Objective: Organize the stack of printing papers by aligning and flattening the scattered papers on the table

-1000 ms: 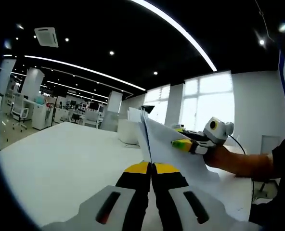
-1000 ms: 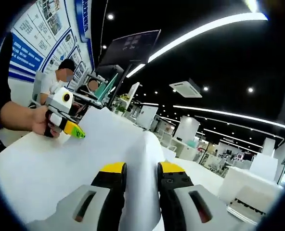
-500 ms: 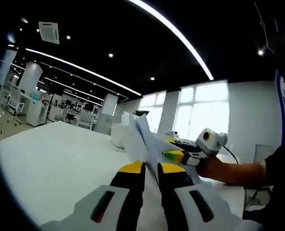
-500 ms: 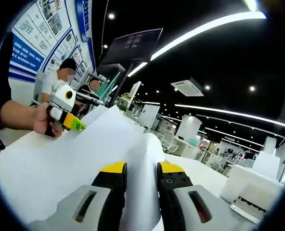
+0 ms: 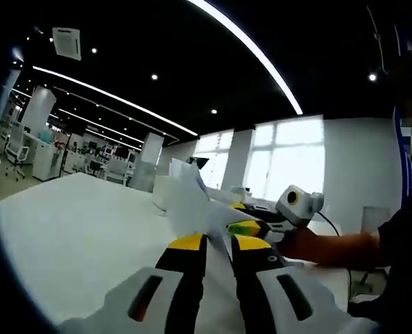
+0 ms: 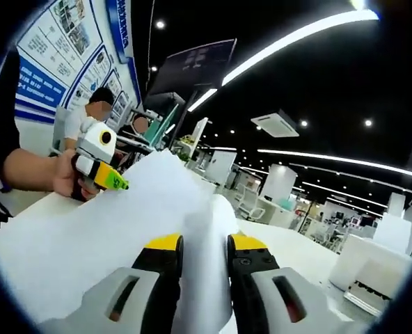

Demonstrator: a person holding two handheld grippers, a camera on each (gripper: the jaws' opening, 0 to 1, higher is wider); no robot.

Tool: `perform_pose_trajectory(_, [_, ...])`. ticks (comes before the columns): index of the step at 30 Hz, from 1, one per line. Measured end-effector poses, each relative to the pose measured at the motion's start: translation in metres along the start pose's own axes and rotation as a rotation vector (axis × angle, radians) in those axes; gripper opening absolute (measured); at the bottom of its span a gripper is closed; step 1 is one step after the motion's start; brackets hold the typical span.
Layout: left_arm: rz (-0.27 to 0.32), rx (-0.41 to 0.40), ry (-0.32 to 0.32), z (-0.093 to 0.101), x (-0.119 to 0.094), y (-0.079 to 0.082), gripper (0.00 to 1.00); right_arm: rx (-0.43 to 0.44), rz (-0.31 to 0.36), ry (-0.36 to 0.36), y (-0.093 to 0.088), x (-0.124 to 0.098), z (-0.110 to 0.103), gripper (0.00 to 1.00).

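Holding the stack of printing papers point(image 6: 88, 236) up off the white bench point(image 5: 74, 223) between both tools, you have it pinched at two ends so the sheets can hang and be squared. In the left gripper view your left tool point(image 5: 211, 243) has its yellow-tipped jaws drawn close on the thin edge of the papers point(image 5: 188, 202), with only a sliver of gap where the sheets pass. In the right gripper view your right tool point(image 6: 204, 243) grips the opposite end the same way, its jaws closed to a narrow slot around the bowed white sheet.

The stack stands roughly on edge rather than flat, likely so its lower edge can be tapped square on the bench. Its long axis runs from one tool to the other. From the left tool it points ahead toward the right tool point(image 5: 251, 226), which comes in from the right. From the right tool it stretches toward the left tool point(image 6: 107, 179). The sheets bulge between the grips, and some top corners splay apart, so the edges are not yet aligned.
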State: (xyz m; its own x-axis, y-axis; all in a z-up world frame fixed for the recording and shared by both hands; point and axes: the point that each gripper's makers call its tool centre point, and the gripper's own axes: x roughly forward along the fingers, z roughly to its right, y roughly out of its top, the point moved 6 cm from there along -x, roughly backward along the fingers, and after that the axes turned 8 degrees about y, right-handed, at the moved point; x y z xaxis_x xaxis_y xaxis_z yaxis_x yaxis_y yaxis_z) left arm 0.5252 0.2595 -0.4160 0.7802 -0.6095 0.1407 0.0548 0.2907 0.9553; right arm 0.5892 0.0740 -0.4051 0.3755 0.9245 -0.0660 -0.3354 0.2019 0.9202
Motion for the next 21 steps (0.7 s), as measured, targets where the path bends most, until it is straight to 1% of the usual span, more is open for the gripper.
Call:
perform_pose_trajectory(2, [-0.012, 0.018, 0.003, 0.000, 0.001, -0.002, 0.17, -0.005, 0.002, 0.006, 0.001, 0.000, -0.001, 0.22])
perform_pose_trajectory(3, [-0.022, 0.039, 0.005, 0.000, 0.000, -0.003, 0.11, -0.005, 0.002, 0.007, 0.001, 0.000, 0.000, 0.22])
perform_pose_trajectory(4, [-0.037, 0.096, 0.040, -0.004, 0.000, -0.005, 0.07, 0.001, -0.001, 0.002, 0.000, -0.001, 0.001, 0.23])
perform_pose_trajectory(8, [-0.030, 0.089, 0.030, -0.002, -0.001, -0.004, 0.06, 0.015, 0.009, -0.016, 0.001, -0.009, 0.007, 0.25])
perform_pose_trajectory(13, [0.003, 0.072, 0.035, -0.003, -0.005, 0.001, 0.06, 0.028, 0.039, -0.056, 0.007, -0.022, 0.017, 0.28])
perform_pose_trajectory(17, [0.002, 0.075, 0.032, -0.003, -0.005, 0.001, 0.06, 0.047, 0.059, -0.082, 0.009, -0.030, 0.026, 0.31])
perform_pose_trajectory(19, [0.003, 0.070, 0.029, -0.004, -0.005, 0.002, 0.06, 0.067, 0.065, -0.085, 0.008, -0.032, 0.029, 0.34])
perform_pose_trajectory(20, [0.005, 0.069, 0.028, -0.004, -0.005, 0.002, 0.06, 0.079, 0.067, -0.084, 0.007, -0.033, 0.030, 0.37])
perform_pose_trajectory(21, [0.007, 0.067, 0.026, -0.004, -0.005, 0.002, 0.06, 0.097, 0.071, -0.082, 0.006, -0.034, 0.031, 0.43])
